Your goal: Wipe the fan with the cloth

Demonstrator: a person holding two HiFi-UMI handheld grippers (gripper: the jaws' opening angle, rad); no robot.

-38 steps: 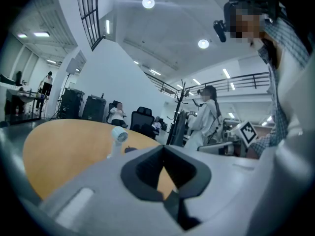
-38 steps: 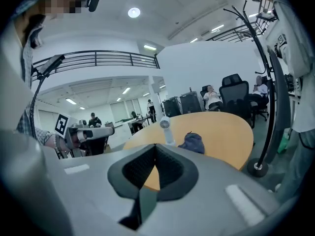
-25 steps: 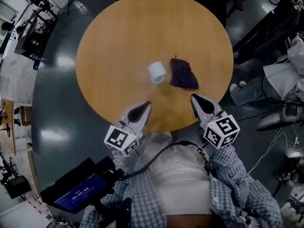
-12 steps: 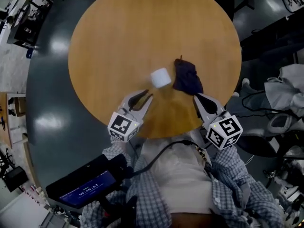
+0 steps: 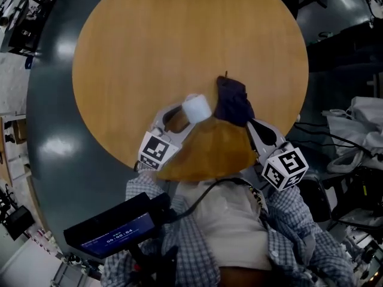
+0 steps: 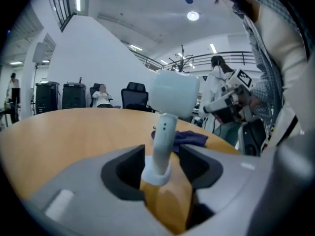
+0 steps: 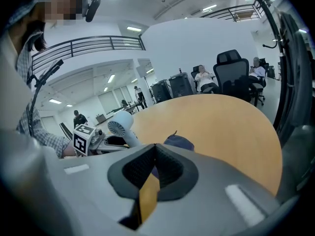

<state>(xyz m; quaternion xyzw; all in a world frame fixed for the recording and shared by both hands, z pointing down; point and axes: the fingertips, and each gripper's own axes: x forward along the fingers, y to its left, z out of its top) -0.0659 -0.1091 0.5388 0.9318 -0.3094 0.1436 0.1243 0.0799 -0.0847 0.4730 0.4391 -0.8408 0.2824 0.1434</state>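
Two hand-held grippers reach in from the near edge of the round wooden bench [image 5: 179,40], each angled inward and dipping slightly toward the wood; checked sleeves show behind both marker cubes. The left hand-held gripper [image 5: 178,119] [image 6: 157,166] points far and right, and its jaws have just been opening; they now stand wide apart with the stem of the small white fan [image 5: 196,107] [image 6: 173,95] [image 7: 120,127] between them; the pads do not squeeze it, and there is clear space on the right side of the stem. The fan stands on its round foot, its head above the jaws. The right hand-held gripper [image 5: 248,123] [image 7: 155,166] points far and left; its jaws are closed together with nothing in them, and their tips sit at the near edge of the dark blue cloth [image 5: 232,101] [image 6: 189,137] [image 7: 178,142].

Fan and cloth sit just beside each other, cloth to the right, both close to the near rim of the bench; bare wood spreads wide to the far side and the left, while little wood remains between the grippers and the near rim; glossy grey floor surrounds the bench.

Each cube carries black-and-white square markers; a small screen [image 5: 114,232] at the person's left side shows a line of digits too small to read with certainty.
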